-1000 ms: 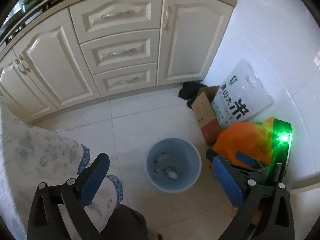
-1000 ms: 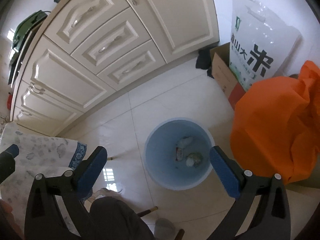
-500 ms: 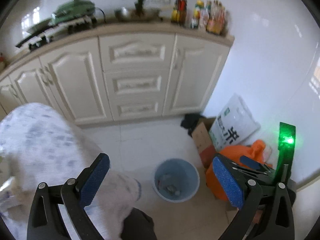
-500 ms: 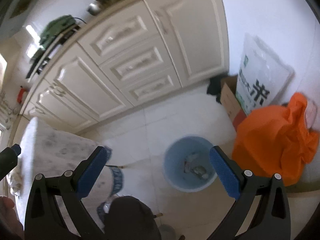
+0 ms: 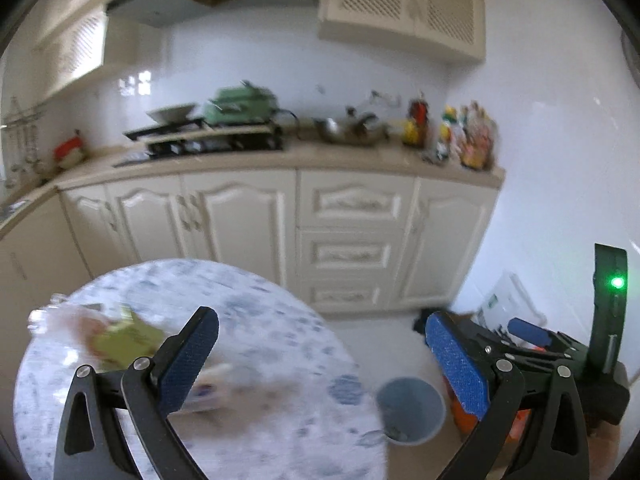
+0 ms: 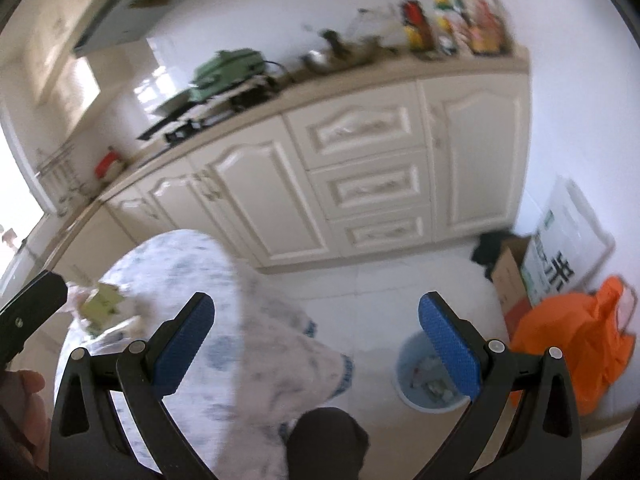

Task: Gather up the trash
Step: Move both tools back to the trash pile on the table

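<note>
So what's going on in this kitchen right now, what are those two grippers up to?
A person is collecting trash with a handheld gripper in each hand. Both the left gripper and the right gripper are open and hold nothing. They are raised above a round table with a blue-patterned cloth, where some blurred litter lies, including a yellow-green wrapper or carton. The blue bin on the floor beside the table already has scraps in it, next to an orange bag.

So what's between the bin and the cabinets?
Bare white floor tile between bin and cabinets; the right wrist view shows it best. The box and orange bag sit off to the side.
</note>
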`<state>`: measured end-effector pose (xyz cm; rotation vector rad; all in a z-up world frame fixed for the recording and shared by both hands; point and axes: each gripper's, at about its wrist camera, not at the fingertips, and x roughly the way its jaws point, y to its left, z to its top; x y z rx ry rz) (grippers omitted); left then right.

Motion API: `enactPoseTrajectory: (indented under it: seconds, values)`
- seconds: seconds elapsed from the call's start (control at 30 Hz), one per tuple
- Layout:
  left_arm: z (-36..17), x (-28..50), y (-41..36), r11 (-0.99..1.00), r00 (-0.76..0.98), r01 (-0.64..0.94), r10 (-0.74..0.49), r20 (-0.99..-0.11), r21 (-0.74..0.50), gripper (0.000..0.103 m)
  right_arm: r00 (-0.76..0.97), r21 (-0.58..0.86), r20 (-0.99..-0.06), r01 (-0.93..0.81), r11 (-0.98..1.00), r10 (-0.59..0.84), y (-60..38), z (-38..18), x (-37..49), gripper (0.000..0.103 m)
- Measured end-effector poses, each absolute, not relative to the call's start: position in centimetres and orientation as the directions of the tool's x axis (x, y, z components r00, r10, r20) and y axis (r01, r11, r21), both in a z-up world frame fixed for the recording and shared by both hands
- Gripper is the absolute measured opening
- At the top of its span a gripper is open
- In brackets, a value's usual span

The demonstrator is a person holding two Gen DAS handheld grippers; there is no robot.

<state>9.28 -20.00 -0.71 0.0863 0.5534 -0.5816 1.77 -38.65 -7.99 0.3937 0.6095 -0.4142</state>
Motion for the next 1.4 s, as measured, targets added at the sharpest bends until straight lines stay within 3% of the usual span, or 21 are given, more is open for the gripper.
enactPoseTrajectory:
  seconds: [0.37, 0.7, 1.03, 1.4]
  values:
    - [0.3, 2.7, -7.9, 0.923, 0.835, 0.379, -0.371, -0.406, -0.065, 0.102, 0.830, 0.131, -0.527, 0.290, 0.948, -0.181, -26.8, -4.1, 5.3, 0.103]
    - [-2.6, -1.5, -2.3, 0.973, 0.889, 0.223, -0.229, -0.397, -0.062, 0.102, 0.865, 0.033, -0.490, 0.145, 0.989, -0.111, -18.7, -3.9, 7.4, 0.103]
    - [-7.7, 1.3, -0.8, 0.988, 0.840, 0.135, -0.151, -0.521, -0.068, 0.102, 0.782, -0.031, -0.620, 0.058, 0.998, -0.065, -16.9, -9.9, 11.0, 0.103]
    - [-12.3, 11.3, -2.0, 0.988, 0.716, 0.145, -0.143, -0.683, -0.056, 0.102, 0.668, -0.138, -0.736, 0.006, 0.990, -0.107, -18.0, -16.2, 16.1, 0.103]
